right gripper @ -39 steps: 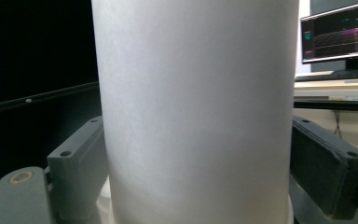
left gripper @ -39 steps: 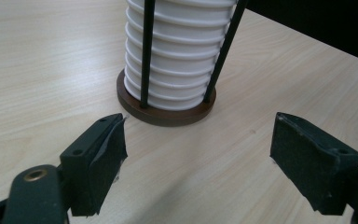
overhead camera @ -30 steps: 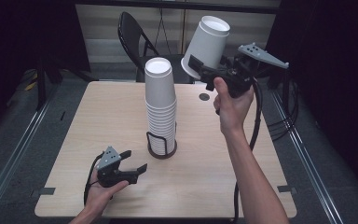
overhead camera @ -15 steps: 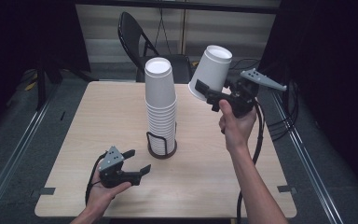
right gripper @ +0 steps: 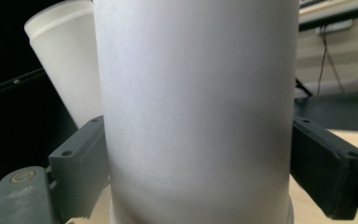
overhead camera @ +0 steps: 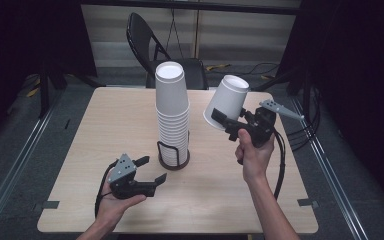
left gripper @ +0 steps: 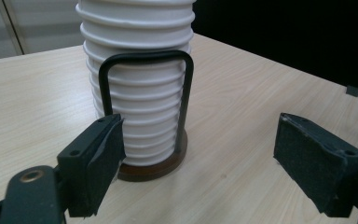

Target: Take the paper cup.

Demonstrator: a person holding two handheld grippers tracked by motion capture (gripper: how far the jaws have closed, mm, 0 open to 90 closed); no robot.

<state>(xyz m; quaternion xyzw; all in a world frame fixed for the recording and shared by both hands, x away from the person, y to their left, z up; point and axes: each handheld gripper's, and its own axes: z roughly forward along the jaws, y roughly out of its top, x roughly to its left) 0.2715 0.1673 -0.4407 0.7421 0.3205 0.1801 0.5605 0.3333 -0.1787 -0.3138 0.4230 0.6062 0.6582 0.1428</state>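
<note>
Resting low in the lower left of the high view, the left gripper [overhead camera: 150, 170] lies in the person's hand on the wooden table [overhead camera: 105, 115], its jaws spread wide with nothing between them. Just beyond its tips, at frame centre, the tall stack of white cups [overhead camera: 171, 105] stands upright in a black wire holder [overhead camera: 174, 156], blocking the straight path across. Bare tabletop lies left of the stack and along the near edge. Right of centre, the right gripper [overhead camera: 220, 120] is clamped on a single white cup [overhead camera: 226, 100], held inverted and tilted above the table, near the stack but apart from it. A black chair [overhead camera: 147, 40] stands behind the far edge.
</note>
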